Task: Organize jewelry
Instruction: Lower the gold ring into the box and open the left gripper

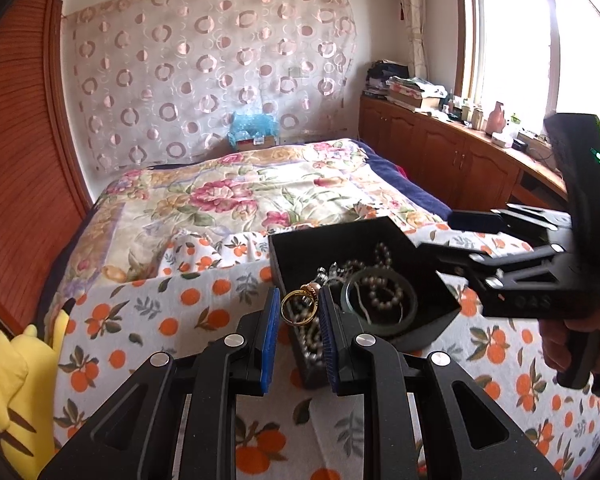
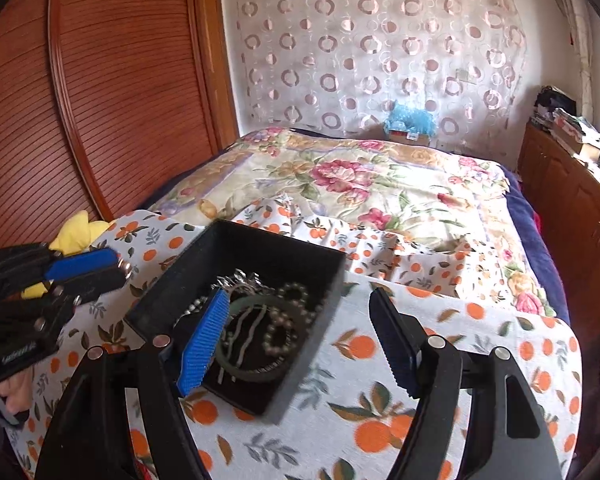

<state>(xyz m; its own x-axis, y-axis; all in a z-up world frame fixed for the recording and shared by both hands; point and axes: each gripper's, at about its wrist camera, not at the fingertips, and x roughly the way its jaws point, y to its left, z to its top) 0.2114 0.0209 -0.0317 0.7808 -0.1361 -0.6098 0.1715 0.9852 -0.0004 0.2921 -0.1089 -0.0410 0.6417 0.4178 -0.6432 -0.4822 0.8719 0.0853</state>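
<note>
Left tool [image 1: 300, 312] pinching a gold ring [image 1: 299, 306] above the near corner of the black jewelry box [image 2: 260, 248] on the orange-print cloth [image 2: 480, 360], right tool [image 2: 300, 340] spread wide over the box

Floral bed [image 1: 228, 196], circle-print curtain [image 1: 204, 64] – bright window [image 1: 512, 40], wood cabinets [image 1: 440, 152]

Both grippers, left gripper [image 1: 300, 312] and right gripper [image 2: 300, 344], are black with 2 ribbed blue pads [image 2: 202, 346] and silver screws [image 1: 233, 339].
</note>
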